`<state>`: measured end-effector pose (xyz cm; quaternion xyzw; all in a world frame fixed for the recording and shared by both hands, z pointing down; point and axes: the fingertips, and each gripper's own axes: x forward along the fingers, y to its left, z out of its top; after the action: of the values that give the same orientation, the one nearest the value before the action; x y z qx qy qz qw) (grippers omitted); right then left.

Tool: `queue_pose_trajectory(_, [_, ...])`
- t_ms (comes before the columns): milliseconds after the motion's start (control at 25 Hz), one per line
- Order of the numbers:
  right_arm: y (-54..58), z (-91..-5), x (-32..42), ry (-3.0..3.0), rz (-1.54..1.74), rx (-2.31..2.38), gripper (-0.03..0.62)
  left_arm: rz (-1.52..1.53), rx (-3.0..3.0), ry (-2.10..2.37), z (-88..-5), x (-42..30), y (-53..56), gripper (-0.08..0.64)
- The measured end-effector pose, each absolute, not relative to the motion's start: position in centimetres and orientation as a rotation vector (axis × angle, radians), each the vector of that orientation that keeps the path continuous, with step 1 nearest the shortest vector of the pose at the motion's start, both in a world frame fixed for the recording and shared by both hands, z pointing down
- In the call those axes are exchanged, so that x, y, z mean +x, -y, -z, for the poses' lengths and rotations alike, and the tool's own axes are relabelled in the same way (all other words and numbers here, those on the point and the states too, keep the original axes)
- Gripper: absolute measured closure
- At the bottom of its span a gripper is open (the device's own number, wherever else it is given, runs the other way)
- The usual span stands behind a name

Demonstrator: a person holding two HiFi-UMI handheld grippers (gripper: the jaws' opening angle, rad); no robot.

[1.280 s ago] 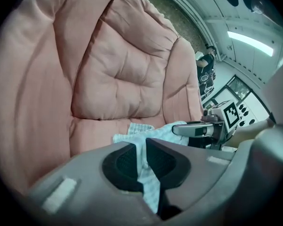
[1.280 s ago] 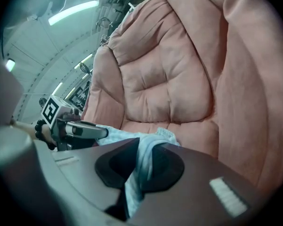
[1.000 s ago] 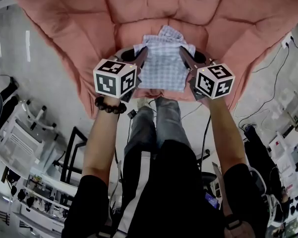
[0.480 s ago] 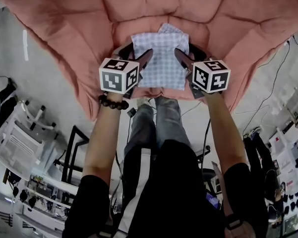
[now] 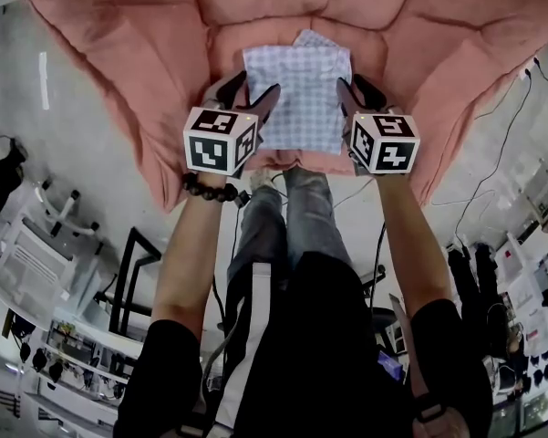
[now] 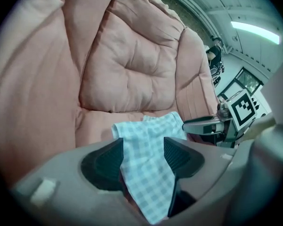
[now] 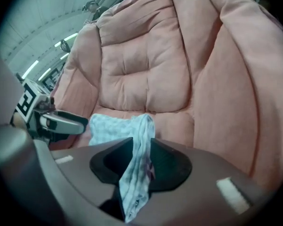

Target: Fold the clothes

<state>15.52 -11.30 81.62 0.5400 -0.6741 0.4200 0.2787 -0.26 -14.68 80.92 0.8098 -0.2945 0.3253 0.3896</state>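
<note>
A blue-and-white checked cloth [image 5: 299,94] lies as a flat folded rectangle on the seat of a pink padded chair [image 5: 283,16]. My left gripper [image 5: 253,88] is at the cloth's left edge. Its jaws have just been opening and stand wide, with the cloth [image 6: 148,135] lying loose between them. My right gripper [image 5: 356,85] is at the right edge. Its jaws have just been closing, and in the right gripper view the pads pinch a bunched strip of cloth [image 7: 137,159]. Each gripper shows in the other's view: the right gripper [image 6: 202,125] and the left gripper [image 7: 61,121].
The chair's thick cushions rise behind and to both sides of the cloth. Below the seat edge are the person's legs [image 5: 283,226] and a grey floor with cables [image 5: 492,190]. A black frame and shelves [image 5: 118,299] stand at the lower left.
The cloth, earlier lifted and bunched between both grippers, now lies flat on the seat. Both grippers sank toward the seat. The left jaws spread apart; the right jaws opened, then narrowed on the cloth.
</note>
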Motion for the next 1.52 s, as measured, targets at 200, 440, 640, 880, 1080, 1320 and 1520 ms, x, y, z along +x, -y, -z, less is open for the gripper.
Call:
queue_pose_trajectory(200, [10.5, -80.3, 16.2, 1.727, -1.01, 1.528, 0.557, -0.763, 2.118, 0.762, -78.9, -0.8, 13.8, 0.33])
queue_pose_trajectory(440, [8.6, -76.3, 13.9, 1.842, -0.943, 1.583, 0.572, -0.693, 2.241, 0.796, -75.0, -2.3, 12.0, 0.404])
queue_pose_trajectory(640, [5.7, -71.6, 12.0, 1.906, -0.87, 1.659, 0.588, -0.666, 2.348, 0.868, -70.4, -4.5, 10.0, 0.539])
queue_pose_trajectory(880, [2.1, -63.1, 10.2, 2.011, -0.725, 1.767, 0.588, -0.6, 2.499, 0.908, -62.3, -6.4, 7.5, 0.552])
queue_pose_trajectory(1080, [-1.9, -54.2, 8.4, 2.083, -0.649, 1.836, 0.588, -0.508, 2.551, 0.89, -53.9, -8.2, 3.6, 0.552])
queue_pose_trajectory(1320, [-6.4, -43.5, 6.8, 2.148, -0.524, 1.938, 0.588, -0.414, 2.633, 0.879, -43.9, -10.8, -0.7, 0.552])
queue_pose_trajectory(1520, [-9.2, -36.1, 6.7, 2.182, -0.414, 2.024, 0.588, -0.31, 2.711, 0.91, -36.3, -12.6, -2.2, 0.552])
